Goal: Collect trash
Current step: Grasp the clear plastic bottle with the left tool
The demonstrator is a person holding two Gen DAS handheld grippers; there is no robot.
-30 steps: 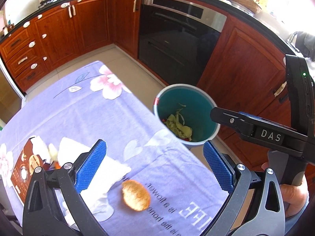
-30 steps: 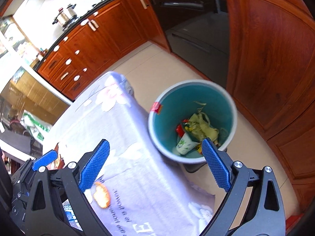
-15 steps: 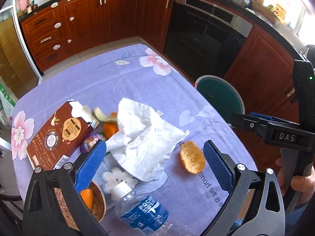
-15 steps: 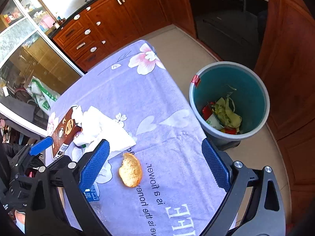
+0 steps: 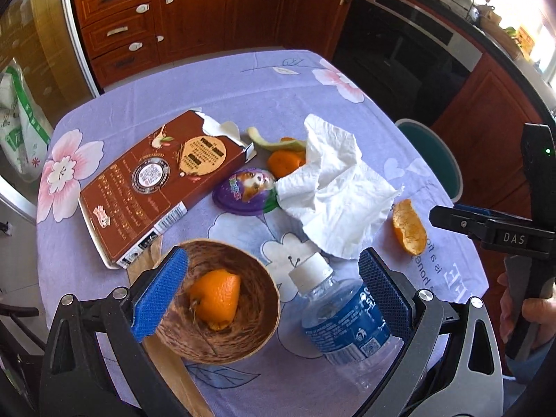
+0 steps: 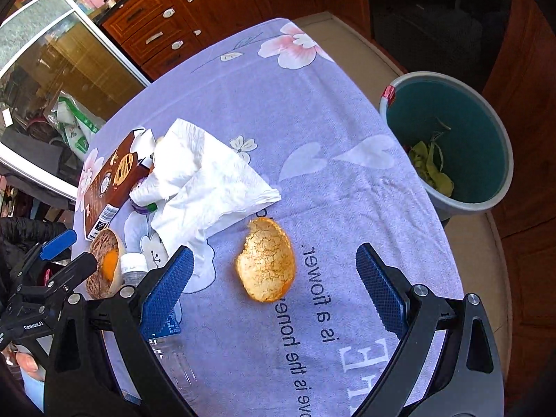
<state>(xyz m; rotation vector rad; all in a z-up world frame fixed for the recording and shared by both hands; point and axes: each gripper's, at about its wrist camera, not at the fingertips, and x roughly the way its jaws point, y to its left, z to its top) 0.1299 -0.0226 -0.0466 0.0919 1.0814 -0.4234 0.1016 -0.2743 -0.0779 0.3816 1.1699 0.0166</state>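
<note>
My left gripper point(image 5: 274, 292) is open and empty above a coconut-shell bowl point(image 5: 222, 326) holding an orange peel point(image 5: 217, 297), with a lying water bottle point(image 5: 342, 307) between its fingers. A crumpled white tissue point(image 5: 333, 187), a brown carton point(image 5: 156, 184), a purple lid point(image 5: 245, 191) and more peels point(image 5: 283, 161) lie beyond. My right gripper point(image 6: 274, 292) is open and empty, with a dried orange peel point(image 6: 267, 269) lying between its fingers on the cloth. The teal trash bin point(image 6: 486, 205) stands off the table's right edge.
The table has a purple flowered cloth point(image 5: 243, 83). Wooden cabinets point(image 5: 208, 14) and a black oven point(image 5: 399, 52) stand behind. A glass door point(image 6: 52, 55) is at the left. The bin's rim also shows in the left wrist view point(image 5: 453, 173).
Both grippers have pulled back from the bin toward the table's near side. More of the table's litter has come into view; the right gripper now frames the dried peel.
</note>
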